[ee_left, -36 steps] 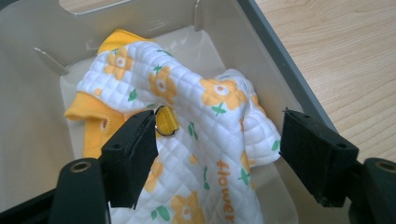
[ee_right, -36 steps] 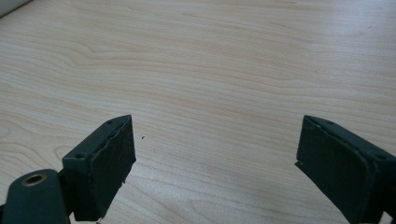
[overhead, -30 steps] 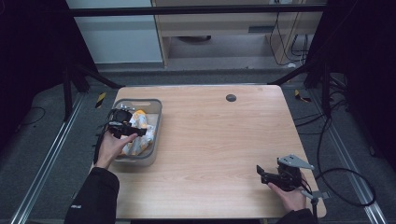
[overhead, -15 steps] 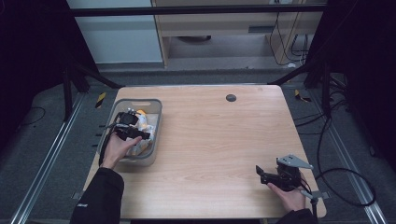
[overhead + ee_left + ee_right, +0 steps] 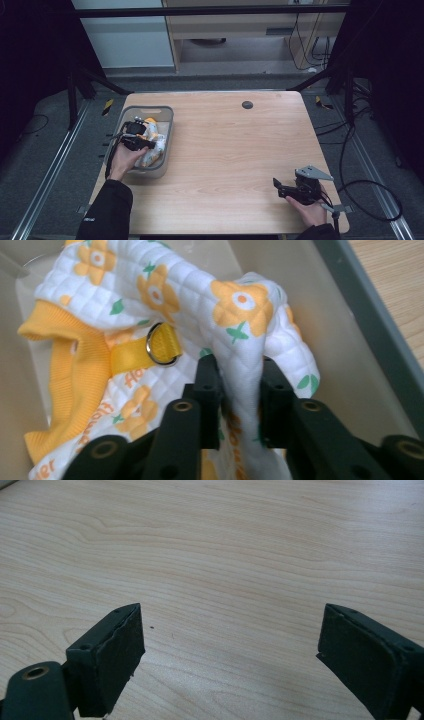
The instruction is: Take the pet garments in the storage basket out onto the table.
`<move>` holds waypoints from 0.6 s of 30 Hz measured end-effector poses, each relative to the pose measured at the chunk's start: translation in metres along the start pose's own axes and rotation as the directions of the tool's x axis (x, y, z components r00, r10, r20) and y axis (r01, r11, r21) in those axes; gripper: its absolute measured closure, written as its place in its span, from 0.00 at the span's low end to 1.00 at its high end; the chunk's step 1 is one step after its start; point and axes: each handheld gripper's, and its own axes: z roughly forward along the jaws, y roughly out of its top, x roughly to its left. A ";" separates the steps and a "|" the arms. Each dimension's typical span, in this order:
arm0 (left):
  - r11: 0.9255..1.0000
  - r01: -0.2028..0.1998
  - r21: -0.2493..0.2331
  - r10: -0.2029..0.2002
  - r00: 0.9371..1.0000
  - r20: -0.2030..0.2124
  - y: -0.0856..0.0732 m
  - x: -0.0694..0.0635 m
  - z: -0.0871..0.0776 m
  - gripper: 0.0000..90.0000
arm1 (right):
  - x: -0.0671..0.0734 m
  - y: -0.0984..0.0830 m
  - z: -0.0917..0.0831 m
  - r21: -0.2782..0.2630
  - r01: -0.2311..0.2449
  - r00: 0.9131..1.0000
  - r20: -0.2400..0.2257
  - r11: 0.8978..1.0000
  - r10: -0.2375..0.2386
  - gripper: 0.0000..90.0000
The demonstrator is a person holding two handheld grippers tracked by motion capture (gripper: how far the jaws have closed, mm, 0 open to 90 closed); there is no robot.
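A quilted white garment printed with orange flowers, trimmed in yellow ribbing and fitted with a yellow strap and a single metal D-ring, was seen lying inside a grey plastic bin at the left side of the wooden table. The left gripper was lowered into that bin, and a raised fold of the garment was found between its two black jaws, which had just been closing; in the left gripper view the fabric was pinched on both sides by the pads, so the jaws were clamped on the cloth. The rest of the garment was spread beyond and to the left of the jaws, against the bin's floor and wall. In the high view the left gripper was seen over the middle of the bin, held by one hand in a dark sleeve.

The right gripper was held low over bare wood near the table's near right corner, well apart from the bin, with its jaws standing wide and nothing between them.

Counted: one garment, one bin, two grippers, one small dark round fitting in the tabletop near its far edge.
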 end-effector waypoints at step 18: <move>0.999 -0.002 -0.044 0.001 1.000 -0.015 0.000 0.004 -0.029 0.93 | 0.001 0.000 0.000 -0.005 0.009 1.000 0.001 1.000 -0.009 0.13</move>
